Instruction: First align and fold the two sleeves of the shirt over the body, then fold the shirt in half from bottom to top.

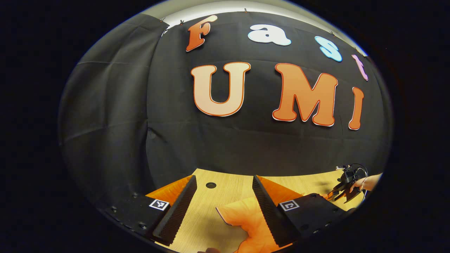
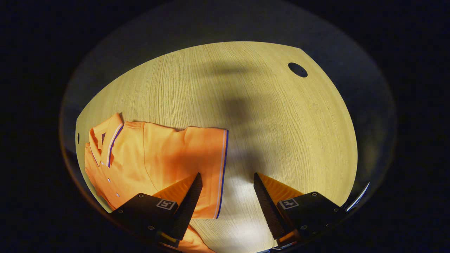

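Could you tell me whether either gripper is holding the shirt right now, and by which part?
Nothing is held: the left gripper and right gripper are both open above the shirt.

We see a pale wooden desk [image 2: 197,91] with fine grain running along its top. In the right gripper view a small round dark hole [image 2: 297,69] sits in the desk near its rim at about one o'clock, and broad soft shadows fall over the wood towards twelve o'clock. In the left gripper view the same desk [image 1: 228,189] fills the six o'clock part, with a round hole [image 1: 211,185] in it near the far edge. Behind the desk hangs the booth's black cloth wall [image 1: 116,116], creased in long folds, with a strip of pale ceiling [image 1: 197,8] above it at twelve o'clock.
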Tool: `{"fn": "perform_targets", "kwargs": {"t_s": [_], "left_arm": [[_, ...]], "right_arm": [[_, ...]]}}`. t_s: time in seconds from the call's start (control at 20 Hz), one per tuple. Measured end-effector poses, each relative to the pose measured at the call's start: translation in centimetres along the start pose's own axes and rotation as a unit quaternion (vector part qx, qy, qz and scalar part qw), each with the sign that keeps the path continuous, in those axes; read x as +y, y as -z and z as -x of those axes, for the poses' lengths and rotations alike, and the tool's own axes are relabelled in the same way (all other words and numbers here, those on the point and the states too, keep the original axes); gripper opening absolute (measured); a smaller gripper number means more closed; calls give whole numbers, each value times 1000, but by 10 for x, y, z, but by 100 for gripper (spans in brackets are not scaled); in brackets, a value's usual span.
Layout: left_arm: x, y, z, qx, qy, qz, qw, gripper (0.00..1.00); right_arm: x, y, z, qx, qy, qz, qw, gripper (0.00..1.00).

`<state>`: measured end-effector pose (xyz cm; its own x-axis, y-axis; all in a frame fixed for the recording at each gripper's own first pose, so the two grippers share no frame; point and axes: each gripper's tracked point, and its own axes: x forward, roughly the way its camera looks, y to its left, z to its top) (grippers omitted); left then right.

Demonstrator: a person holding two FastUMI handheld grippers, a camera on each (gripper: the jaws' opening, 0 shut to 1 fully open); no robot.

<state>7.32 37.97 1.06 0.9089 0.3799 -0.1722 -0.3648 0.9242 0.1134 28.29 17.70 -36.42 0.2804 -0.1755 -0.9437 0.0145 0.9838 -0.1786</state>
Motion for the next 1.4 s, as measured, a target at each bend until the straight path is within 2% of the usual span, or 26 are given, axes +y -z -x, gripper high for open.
{"fn": "perform_targets", "kwargs": {"t_s": [0.25,0.3,0.35,0.4,0.6,0.65,0.7,1.05,1.4], "left_arm": [[-9,6,-3,10,11,11,1000,98],[-10,7,-2,12,13,14,1000,98],[-10,9,-2,14,14,16,1000,97],[-10,9,-1,15,12,15,1000,98],[-5,8,3,14,10,14,1000,98],[-3,9,4,14,10,14,1000,98],[-2,8,5,14,9,14,1000,98],[14,9,12,10,13,10,1000,98],[41,3,25,0,20,13,1000,98]], "right_arm": [[3,-3,0,-8,-11,-6,1000,76],[3,-4,0,-12,-12,-6,1000,63],[3,-4,0,-15,-13,-12,1000,61],[2,-6,1,-16,-14,-19,1000,41],[7,-4,1,-19,-21,-27,999,9],[11,-6,7,-24,-27,-36,999,9],[14,-6,6,-27,-29,-42,998,1],[25,-15,56,-88,-13,-6,996,1],[82,-22,117,-147,-26,45,988,0]]}}
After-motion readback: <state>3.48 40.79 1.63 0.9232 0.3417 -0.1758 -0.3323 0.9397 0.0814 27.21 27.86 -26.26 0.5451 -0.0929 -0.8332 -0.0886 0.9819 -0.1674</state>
